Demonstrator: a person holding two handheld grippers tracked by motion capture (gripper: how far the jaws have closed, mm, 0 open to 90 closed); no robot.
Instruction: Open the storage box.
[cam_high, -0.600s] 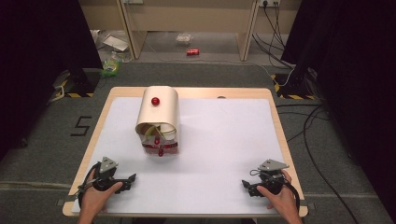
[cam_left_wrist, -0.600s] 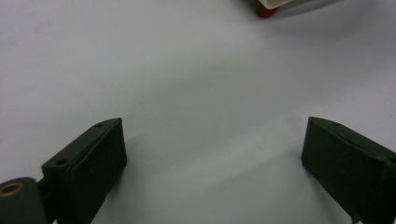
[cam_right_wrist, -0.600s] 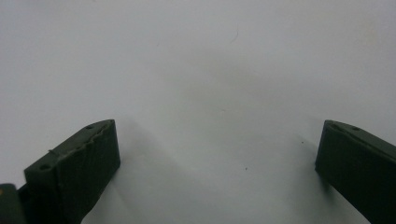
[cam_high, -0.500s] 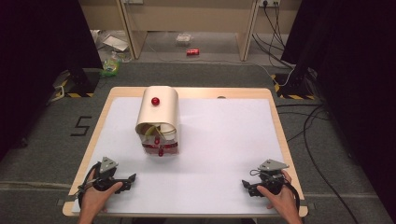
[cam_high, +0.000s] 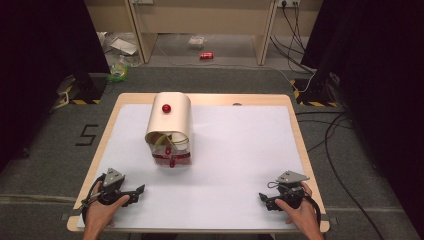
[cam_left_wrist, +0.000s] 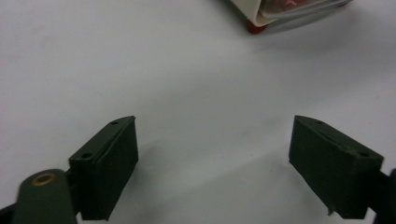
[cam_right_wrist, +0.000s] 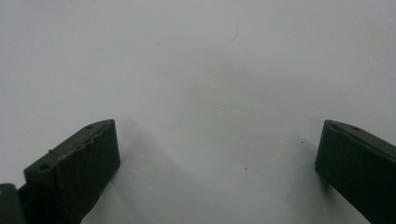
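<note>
Bread box (cam_high: 169, 127) sits well ahead of my left tool (cam_high: 135, 192); both it and my right tool (cam_high: 266, 199) rest open, empty, on the table (cam_high: 240, 150).

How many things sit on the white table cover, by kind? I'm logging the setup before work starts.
Cream bread box, roll lid partly open: 1
Handheld grippers: 2, left gripper and right gripper, both resting near the front edge with fingers apart
Total: 3
</note>
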